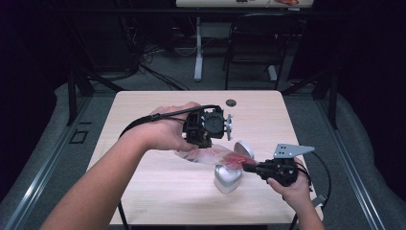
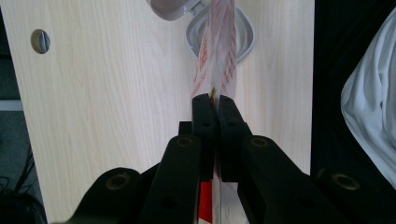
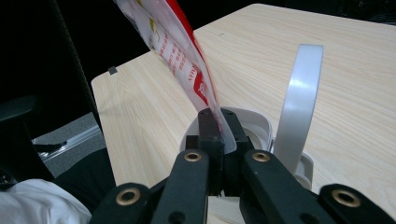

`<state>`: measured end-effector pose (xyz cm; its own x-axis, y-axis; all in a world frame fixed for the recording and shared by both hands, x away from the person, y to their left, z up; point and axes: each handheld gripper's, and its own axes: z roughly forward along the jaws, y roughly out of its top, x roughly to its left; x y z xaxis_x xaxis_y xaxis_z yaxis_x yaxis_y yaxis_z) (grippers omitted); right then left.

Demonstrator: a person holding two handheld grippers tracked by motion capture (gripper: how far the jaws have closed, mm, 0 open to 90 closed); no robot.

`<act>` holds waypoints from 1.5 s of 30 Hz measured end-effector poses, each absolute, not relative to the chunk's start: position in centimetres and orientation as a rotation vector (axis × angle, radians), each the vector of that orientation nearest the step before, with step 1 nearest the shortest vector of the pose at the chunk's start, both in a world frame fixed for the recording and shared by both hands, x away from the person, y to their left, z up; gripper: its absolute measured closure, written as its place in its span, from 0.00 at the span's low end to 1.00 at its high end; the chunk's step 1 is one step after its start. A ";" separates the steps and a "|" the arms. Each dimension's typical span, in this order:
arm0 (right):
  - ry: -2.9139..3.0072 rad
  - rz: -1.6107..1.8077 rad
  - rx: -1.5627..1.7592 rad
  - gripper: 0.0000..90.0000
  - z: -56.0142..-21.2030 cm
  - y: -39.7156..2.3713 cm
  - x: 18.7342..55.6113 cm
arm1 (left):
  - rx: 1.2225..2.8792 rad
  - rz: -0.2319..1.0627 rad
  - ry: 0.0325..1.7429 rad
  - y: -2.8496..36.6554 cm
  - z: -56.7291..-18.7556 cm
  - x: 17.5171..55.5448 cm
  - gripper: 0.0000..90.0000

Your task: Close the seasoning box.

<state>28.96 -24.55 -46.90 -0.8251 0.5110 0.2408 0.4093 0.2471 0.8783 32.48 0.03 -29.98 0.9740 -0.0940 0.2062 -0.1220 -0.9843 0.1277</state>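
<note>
Beside the bin (image 1: 227, 178), its raised lid (image 1: 244, 149).

I see bare table (image 1: 158, 191) on my near side and along the far edge for passing, while the open white container (image 1: 228, 177) and the packet (image 1: 215, 155) stretched between both grippers block the middle.

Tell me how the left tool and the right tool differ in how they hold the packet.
The left tool grips the packet at its pale, clear end, while the right tool grips its red end. The left tool sits higher and farther up the table; the right tool sits low beside the open white container. The right tool carries a grey three-cornered plate; the left shows a round one. Both are shut on the packet.
</note>
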 end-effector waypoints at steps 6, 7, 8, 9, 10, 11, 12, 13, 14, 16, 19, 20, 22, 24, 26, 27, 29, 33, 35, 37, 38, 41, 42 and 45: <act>2.403 1.644 0.885 1.00 -46.9 -24.5 28.9 | 2.974 0.286 -0.158 0.5 -30.4 32.7 0.98; 2.404 1.639 0.883 1.00 -46.8 -24.5 28.9 | 2.973 0.286 -0.154 0.7 -30.5 32.7 0.98; 2.402 1.639 0.883 1.00 -46.8 -24.4 28.9 | 2.973 0.284 -0.150 0.8 -30.6 32.7 0.98; 2.404 1.638 0.878 1.00 -46.8 -24.3 28.9 | 2.973 0.288 -0.150 0.9 -30.7 32.7 0.98; 2.406 1.634 0.877 1.00 -46.8 -24.3 28.9 | 2.971 0.288 -0.148 1.0 -30.8 32.7 0.98; 2.408 1.631 0.874 1.00 -46.8 -24.2 28.9 | 2.971 0.285 -0.147 1.1 -30.8 32.7 0.98; 2.407 1.632 0.872 1.00 -46.7 -24.2 28.9 | 2.968 0.278 -0.147 1.2 -30.9 32.7 0.98; 2.405 1.633 0.872 1.00 -46.7 -24.1 28.8 | 2.964 0.277 -0.143 1.3 -31.0 32.7 0.98; 2.405 1.633 0.871 1.00 -46.7 -24.1 28.8 | 2.961 0.282 -0.140 1.5 -31.0 32.7 0.98; 2.403 1.629 0.867 1.00 -46.6 -24.0 28.8 | 2.954 0.270 -0.133 1.7 -31.2 32.8 0.98; 2.393 1.635 0.862 1.00 -46.6 -23.9 28.7 | 2.947 0.266 -0.115 2.0 -31.5 32.9 0.98; 2.391 1.636 0.861 1.00 -46.5 -23.9 28.7 | 2.952 0.265 -0.120 2.2 -31.5 32.9 0.98; 2.381 1.639 0.861 1.00 -46.5 -23.8 28.7 | 2.940 0.256 -0.098 2.4 -31.8 32.9 0.98; 2.377 1.642 0.862 1.00 -46.5 -23.8 28.7 | 2.940 0.254 -0.096 2.6 -32.0 33.0 0.98; 2.361 1.654 0.861 0.99 -46.5 -23.8 28.7 | 2.940 0.251 -0.083 2.7 -32.2 33.1 0.98; 2.351 1.666 0.864 0.98 -46.5 -23.9 28.7 | 2.946 0.249 -0.087 2.8 -32.3 33.2 0.98; 2.341 1.690 0.873 0.97 -46.6 -24.0 28.8 | 2.942 0.246 -0.081 3.0 -32.5 33.3 0.99; 2.347 1.703 0.877 0.95 -46.9 -24.0 28.9 | 2.937 0.242 -0.075 3.3 -32.9 33.4 0.99; 2.350 1.694 0.883 0.93 -47.1 -24.0 29.0 | 2.934 0.238 -0.070 3.4 -33.0 33.4 0.99; 2.357 1.692 0.887 0.93 -47.3 -23.9 29.1 | 2.936 0.239 -0.071 3.5 -33.1 33.5 0.99; 2.357 1.696 0.892 0.93 -47.4 -23.9 29.2 | 2.933 0.237 -0.068 3.6 -33.1 33.5 0.99; 2.361 1.695 0.895 0.92 -47.6 -23.9 29.3 | 2.931 0.233 -0.063 3.7 -33.2 33.5 0.99; 2.362 1.698 0.896 0.92 -47.7 -23.9 29.3 | 2.929 0.235 -0.066 3.7 -33.2 33.5 0.99; 2.371 1.695 0.898 0.91 -48.0 -23.9 29.4 | 2.926 0.230 -0.063 3.8 -33.3 33.6 0.99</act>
